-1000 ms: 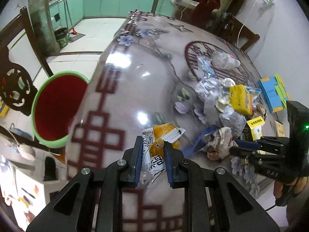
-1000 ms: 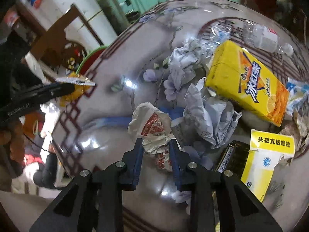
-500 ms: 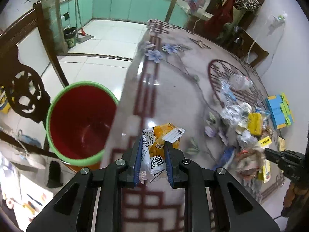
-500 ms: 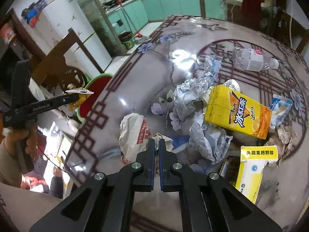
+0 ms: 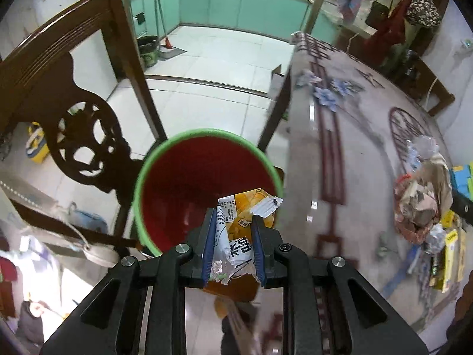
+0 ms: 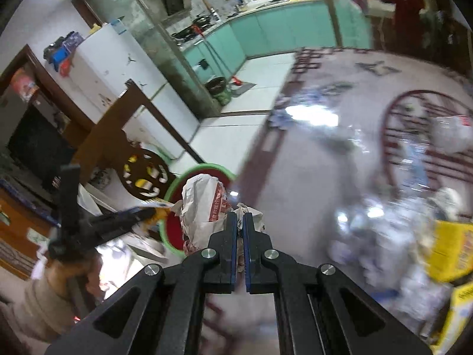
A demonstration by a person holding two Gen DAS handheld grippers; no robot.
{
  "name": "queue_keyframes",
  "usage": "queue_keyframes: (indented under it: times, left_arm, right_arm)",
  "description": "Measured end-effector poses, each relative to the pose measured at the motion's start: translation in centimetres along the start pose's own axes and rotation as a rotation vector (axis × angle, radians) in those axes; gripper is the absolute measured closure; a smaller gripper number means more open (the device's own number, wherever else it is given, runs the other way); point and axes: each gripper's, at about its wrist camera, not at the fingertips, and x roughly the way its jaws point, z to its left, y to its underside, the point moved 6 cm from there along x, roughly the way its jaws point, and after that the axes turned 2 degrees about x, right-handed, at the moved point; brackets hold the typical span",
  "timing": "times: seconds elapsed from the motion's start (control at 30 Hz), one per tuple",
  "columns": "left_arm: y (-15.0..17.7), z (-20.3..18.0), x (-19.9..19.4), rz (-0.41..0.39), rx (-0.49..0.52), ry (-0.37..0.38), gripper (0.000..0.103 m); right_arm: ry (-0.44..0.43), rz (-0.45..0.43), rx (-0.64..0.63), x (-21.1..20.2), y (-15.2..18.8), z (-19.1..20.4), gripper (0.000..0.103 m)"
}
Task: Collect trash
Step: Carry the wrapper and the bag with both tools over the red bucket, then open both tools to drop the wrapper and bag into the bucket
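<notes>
The left gripper [image 5: 232, 238] hangs over the red bin [image 5: 177, 195] beside the worktop [image 5: 354, 159], its fingers clenched on an orange snack wrapper [image 5: 242, 222]; the right gripper [image 6: 240, 233] has its fingers clamped on a crumpled white paper bag [image 6: 201, 204], held above the worktop edge near the bin

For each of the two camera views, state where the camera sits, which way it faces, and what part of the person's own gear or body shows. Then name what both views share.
Left wrist: sits on the left gripper, looks steeply down at the bin beside the table; shows its fingers shut on a snack wrapper.
Right wrist: sits on the right gripper, looks down across the table edge toward the kitchen; shows its fingers shut on a white bag, plus the left gripper and hand.
Shared: bin, table, chair, left gripper with its wrapper.
</notes>
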Motion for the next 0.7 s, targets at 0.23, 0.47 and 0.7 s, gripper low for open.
queue_keyframes:
  times: [0.23,0.47,0.7]
  left_arm:
    - [-1.1,3.2,1.6,0.01,-0.041,-0.004,0.082]
    - [-1.9,4.7,2.6,0.018,-0.056,-0.009,0.082]
    - [-2.5,5.1,3.0,0.015,-0.055,-0.023,0.076]
  right_arm:
    - [-0.003,0.057,-0.057,7.6,-1.9,4.5,0.1]
    - [0.017,0.095,-0.103,11.6,-1.9,6.3,0.1]
    - [0.032,0.085,-0.116,12.4,-2.2,6.7,0.1]
